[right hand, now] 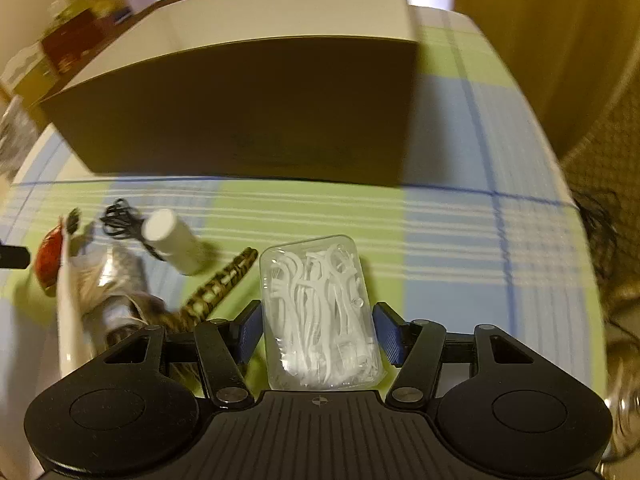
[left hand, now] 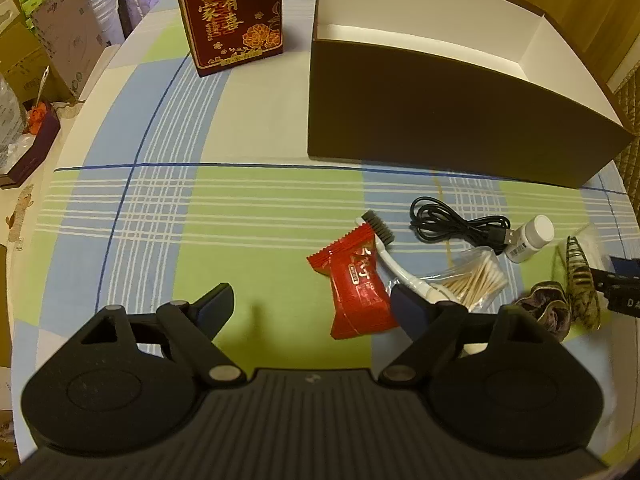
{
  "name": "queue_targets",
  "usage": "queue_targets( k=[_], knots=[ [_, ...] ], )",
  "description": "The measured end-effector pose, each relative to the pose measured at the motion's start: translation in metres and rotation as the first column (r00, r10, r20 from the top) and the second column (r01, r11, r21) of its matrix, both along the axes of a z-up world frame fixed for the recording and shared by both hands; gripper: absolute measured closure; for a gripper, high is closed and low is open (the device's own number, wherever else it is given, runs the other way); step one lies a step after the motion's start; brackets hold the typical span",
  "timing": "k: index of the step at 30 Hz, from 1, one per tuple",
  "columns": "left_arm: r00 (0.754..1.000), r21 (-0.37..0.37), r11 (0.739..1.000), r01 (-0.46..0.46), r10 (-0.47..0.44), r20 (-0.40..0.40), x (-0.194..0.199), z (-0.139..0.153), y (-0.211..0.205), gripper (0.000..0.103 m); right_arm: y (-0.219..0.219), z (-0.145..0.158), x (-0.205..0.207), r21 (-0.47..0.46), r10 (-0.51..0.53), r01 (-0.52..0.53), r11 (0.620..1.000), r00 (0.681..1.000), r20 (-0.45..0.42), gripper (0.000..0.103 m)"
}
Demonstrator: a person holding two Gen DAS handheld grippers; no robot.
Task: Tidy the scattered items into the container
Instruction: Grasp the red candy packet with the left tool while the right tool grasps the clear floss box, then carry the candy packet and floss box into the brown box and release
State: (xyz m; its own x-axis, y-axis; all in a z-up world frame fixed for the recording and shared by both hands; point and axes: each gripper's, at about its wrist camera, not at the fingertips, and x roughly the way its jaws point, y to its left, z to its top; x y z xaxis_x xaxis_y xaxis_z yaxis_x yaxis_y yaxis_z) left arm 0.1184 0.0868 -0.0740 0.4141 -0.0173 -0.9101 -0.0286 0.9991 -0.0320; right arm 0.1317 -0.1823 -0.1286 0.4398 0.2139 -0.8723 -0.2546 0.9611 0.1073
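In the left wrist view, the left gripper (left hand: 312,300) stands wide apart and empty above the checked tablecloth (left hand: 160,208). The scattered items lie to its right: a red snack packet (left hand: 354,286) touching a white brush (left hand: 386,252), a clear bag of cotton swabs (left hand: 474,278), a coiled black USB cable (left hand: 460,228), a small white bottle (left hand: 528,238), and a patterned hair clip (left hand: 580,280) beside a dark scrunchie (left hand: 548,304). The brown container (left hand: 440,120) stands open-topped behind them, well apart; a red gift box (left hand: 232,16) stands to its left. The packet appears light, soft and slippery; taking hold across its flat middle is advisable. In the right wrist view, which is motion-blurred, the right gripper (right hand: 318,330) brackets a clear plastic case of floss picks (right hand: 318,312); whether the pads (right hand: 250,330) are pressing its sides cannot be told. The case appears light, rigid and smooth, so a grip across its narrow sides, as now aligned, suits it. The container's tall front wall (right hand: 248,108) stands in the way and must be cleared before release. The bottle (right hand: 176,240) and clip (right hand: 218,284) lie just left of the case.
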Motion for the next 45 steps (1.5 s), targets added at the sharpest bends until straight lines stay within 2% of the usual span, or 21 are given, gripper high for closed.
queue_targets(
  k=[4,10,12,13,14,18,22,29,31,32,34,37,38,39,45],
  knots=[
    [1.000,-0.020,1.000,0.022,-0.022,0.007,0.004,-0.005,-0.002,0.027,-0.020,0.001,-0.009,0.000,-0.057,0.057,0.998,0.998,-0.007,0.041],
    [0.998,-0.045,0.997,0.062,-0.062,0.000,0.017,-0.020,-0.004,0.048,-0.028,0.004,-0.016,-0.002,-0.096,0.096,0.995,0.995,-0.009,0.041],
    [0.998,-0.065,0.996,0.066,-0.067,-0.009,0.020,-0.027,-0.002,0.063,-0.029,0.005,-0.017,-0.003,-0.099,0.099,0.995,0.995,-0.008,0.041],
    [0.998,-0.077,0.995,0.067,-0.068,-0.017,0.021,-0.030,0.000,0.067,-0.028,0.005,-0.018,-0.004,-0.100,0.100,0.995,0.995,-0.008,0.041],
    [0.997,-0.086,0.994,0.068,-0.070,-0.024,0.021,-0.032,0.001,0.078,-0.028,0.005,-0.020,-0.004,-0.101,0.101,0.995,0.995,-0.008,0.041],
    [0.995,-0.080,0.992,0.094,-0.095,-0.017,0.009,-0.033,0.006,0.079,-0.026,0.006,-0.023,-0.007,-0.098,0.098,0.995,0.995,-0.011,0.041],
    [0.992,-0.073,0.991,0.115,-0.119,-0.043,-0.008,-0.029,0.009,0.078,-0.025,0.006,-0.033,-0.010,-0.083,0.083,0.997,0.996,-0.020,0.041],
    [0.991,-0.060,0.992,0.112,-0.116,-0.069,-0.022,-0.027,0.012,0.072,-0.023,0.005,-0.043,-0.020,-0.056,0.056,0.998,0.998,-0.023,0.040],
    [0.991,-0.049,0.992,0.115,-0.118,-0.061,-0.020,-0.027,0.010,0.072,-0.023,0.006,-0.042,-0.022,-0.062,0.061,0.998,0.998,-0.018,0.032],
    [0.991,-0.039,0.992,0.120,-0.122,-0.058,-0.020,-0.027,0.009,0.072,-0.023,0.007,-0.041,-0.030,-0.068,0.067,0.997,0.998,-0.009,0.012],
    [0.990,-0.022,0.991,0.133,-0.134,-0.052,-0.019,-0.027,0.006,0.072,-0.023,0.009,-0.042,-0.042,-0.067,0.069,0.997,0.997,0.028,0.008],
    [0.987,0.000,0.989,0.151,-0.150,-0.050,-0.020,-0.028,0.003,0.077,-0.021,0.008,-0.039,-0.048,-0.053,0.054,0.997,0.998,0.025,0.011],
    [0.987,0.008,0.988,0.157,-0.156,-0.048,-0.021,-0.028,0.002,0.078,-0.020,0.007,-0.038,-0.052,-0.052,0.053,0.997,0.998,0.017,0.034],
    [0.985,0.016,0.986,0.164,-0.164,-0.046,-0.022,-0.027,0.001,0.080,-0.020,0.005,-0.038,-0.048,-0.051,0.051,0.998,0.999,0.001,0.043],
    [0.983,0.012,0.983,0.185,-0.184,-0.023,-0.033,-0.019,-0.001,0.082,-0.019,0.007,-0.050,-0.037,-0.034,0.034,0.999,0.999,-0.010,0.045]
  ],
)
